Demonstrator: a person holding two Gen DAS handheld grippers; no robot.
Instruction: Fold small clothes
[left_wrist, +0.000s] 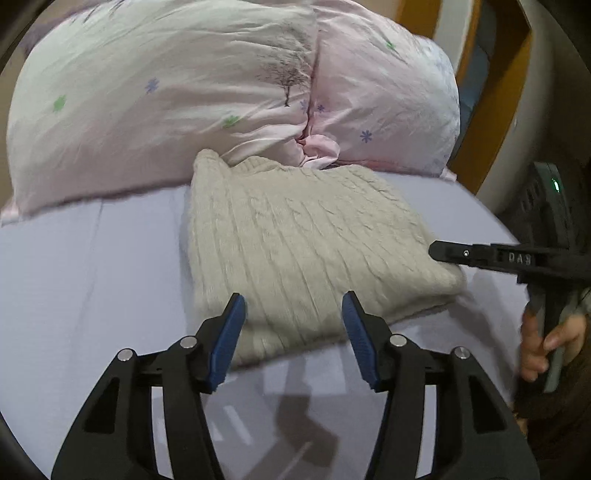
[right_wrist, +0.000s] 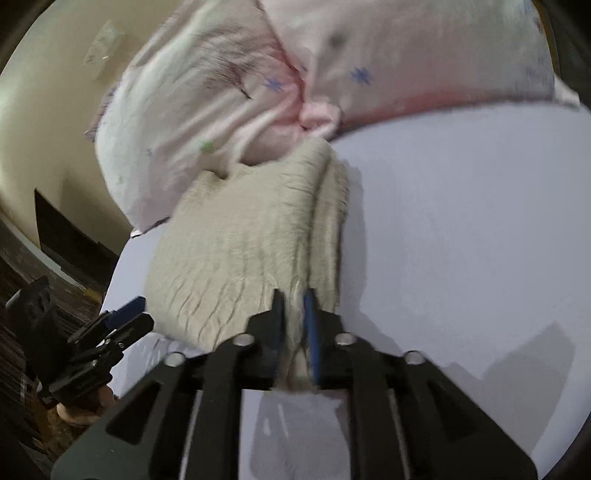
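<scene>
On the bed (left_wrist: 92, 258), against the floral pillows (left_wrist: 155, 96): one folded cream cable-knit sweater (left_wrist: 295, 240). Left gripper (left_wrist: 293, 314): released, jaws spread wide, poised just over the sweater's near edge. Right gripper (right_wrist: 293, 302): clenched on the sweater's thick corner at its right side, knit bunched between the blue pads (right_wrist: 309, 317)

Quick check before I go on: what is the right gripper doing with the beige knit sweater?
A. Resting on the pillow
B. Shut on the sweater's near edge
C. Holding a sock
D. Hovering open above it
B: in the right wrist view the right gripper has its fingers closed with a fold of the beige sweater pinched between them, while the left gripper stands open at the sweater's other edge.
</scene>
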